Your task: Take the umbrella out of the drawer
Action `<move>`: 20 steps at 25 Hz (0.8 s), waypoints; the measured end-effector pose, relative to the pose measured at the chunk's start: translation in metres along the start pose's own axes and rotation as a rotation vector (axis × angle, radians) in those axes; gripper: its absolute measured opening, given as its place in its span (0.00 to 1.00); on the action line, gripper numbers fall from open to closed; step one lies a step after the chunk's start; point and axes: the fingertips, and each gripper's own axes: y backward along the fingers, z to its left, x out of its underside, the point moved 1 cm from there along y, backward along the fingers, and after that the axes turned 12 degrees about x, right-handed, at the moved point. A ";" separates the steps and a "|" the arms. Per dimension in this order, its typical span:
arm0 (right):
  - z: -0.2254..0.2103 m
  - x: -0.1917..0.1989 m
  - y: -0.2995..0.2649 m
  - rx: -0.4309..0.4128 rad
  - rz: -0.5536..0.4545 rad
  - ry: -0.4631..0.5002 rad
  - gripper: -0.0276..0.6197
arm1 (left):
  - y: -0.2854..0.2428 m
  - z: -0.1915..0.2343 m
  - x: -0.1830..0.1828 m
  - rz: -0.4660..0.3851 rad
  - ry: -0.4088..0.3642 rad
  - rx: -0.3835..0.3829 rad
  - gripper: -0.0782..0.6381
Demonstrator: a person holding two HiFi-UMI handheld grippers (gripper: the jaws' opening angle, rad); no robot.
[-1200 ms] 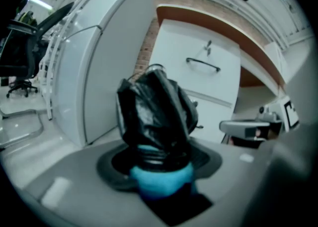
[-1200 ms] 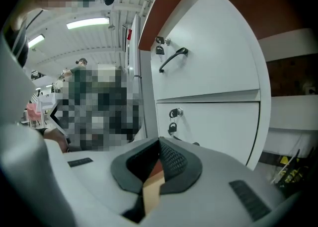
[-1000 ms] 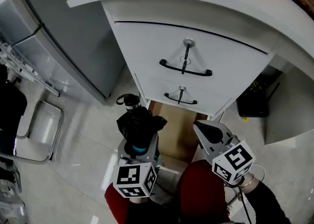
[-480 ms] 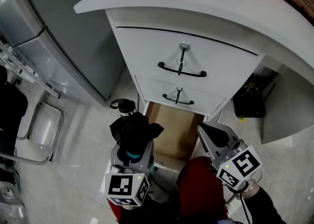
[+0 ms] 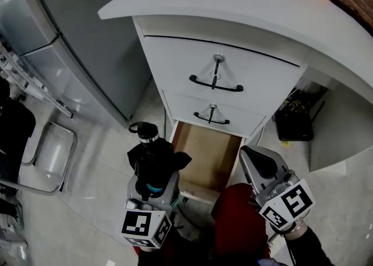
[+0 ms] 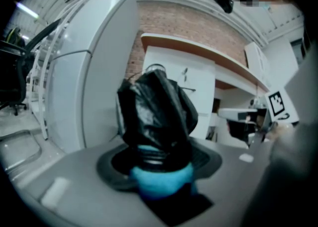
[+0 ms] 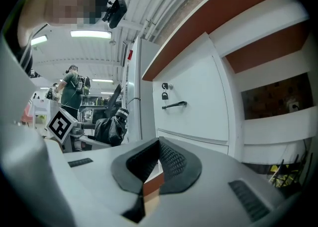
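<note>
A folded black umbrella [image 5: 155,157] with a blue band and a silver-ringed cap stands up out of my left gripper [image 5: 152,173], which is shut on its lower end. It hangs in the air left of the open bottom drawer [image 5: 204,153], whose brown floor shows bare. In the left gripper view the umbrella [image 6: 156,114] fills the middle above the left gripper [image 6: 159,171]. My right gripper [image 5: 254,158] hovers at the drawer's right edge, shut and empty. In the right gripper view the right gripper [image 7: 158,145] has its pads meeting, and the umbrella [image 7: 112,129] shows at the left.
The white cabinet [image 5: 256,70] has two shut drawers with black handles and keys, under a white curved counter [image 5: 233,3]. A grey metal locker [image 5: 76,38] stands left, a wire frame [image 5: 52,154] on the floor. A black box [image 5: 296,120] sits under the desk.
Both grippers have risen and drawn back from the drawer, the left one carrying the umbrella a little to the left.
</note>
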 end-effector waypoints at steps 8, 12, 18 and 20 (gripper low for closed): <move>-0.002 -0.006 0.008 0.016 -0.023 -0.004 0.04 | 0.005 -0.001 -0.006 -0.003 -0.034 0.023 0.45; 0.001 -0.007 0.012 0.017 -0.027 -0.008 0.04 | 0.007 -0.004 -0.007 -0.004 -0.041 0.033 0.45; 0.010 -0.007 0.018 0.003 -0.027 -0.009 0.04 | 0.015 -0.006 -0.006 0.001 -0.055 0.057 0.45; 0.012 -0.008 0.021 -0.004 -0.023 -0.002 0.04 | 0.018 -0.007 -0.006 0.002 -0.058 0.063 0.45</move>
